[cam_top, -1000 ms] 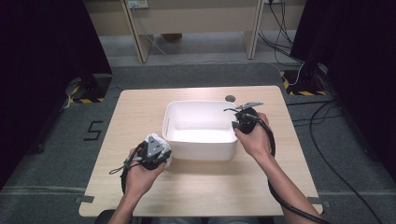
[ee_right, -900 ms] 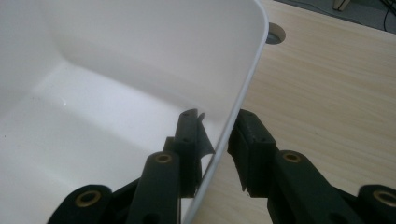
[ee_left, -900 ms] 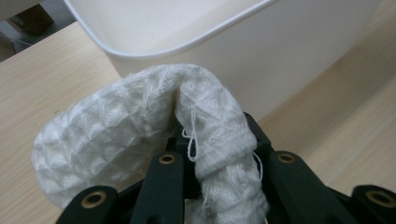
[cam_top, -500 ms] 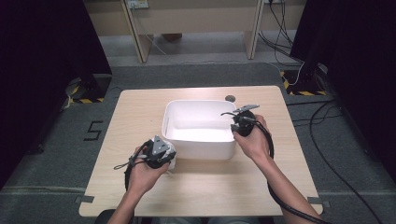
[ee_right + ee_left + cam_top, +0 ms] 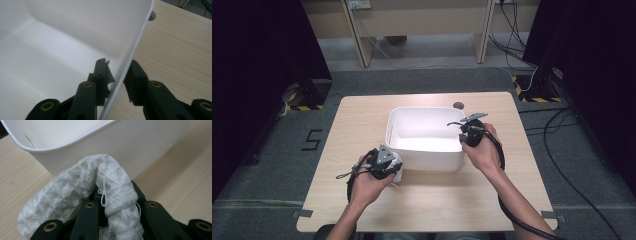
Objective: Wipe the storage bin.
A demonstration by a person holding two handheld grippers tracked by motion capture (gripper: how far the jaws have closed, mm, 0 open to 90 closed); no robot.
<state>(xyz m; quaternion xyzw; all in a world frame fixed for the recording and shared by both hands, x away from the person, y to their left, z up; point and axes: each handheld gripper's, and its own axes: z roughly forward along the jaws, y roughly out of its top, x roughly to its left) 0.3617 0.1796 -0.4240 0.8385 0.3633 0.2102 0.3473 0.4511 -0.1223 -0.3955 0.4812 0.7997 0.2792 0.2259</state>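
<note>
The left gripper (image 5: 384,162) is clenched on a white waffle-weave cloth (image 5: 100,192); the fabric humps up over the jaw tips and spills to one side of them. Just ahead of those jaws stands the outer wall of the white tub (image 5: 105,147), and below them lies the wooden table (image 5: 362,125). To the right, the right gripper (image 5: 117,80) grips the tub's side wall at the rim: one jaw sits inside the tub, the other outside over the tabletop, with the thin wall running between them.
</note>
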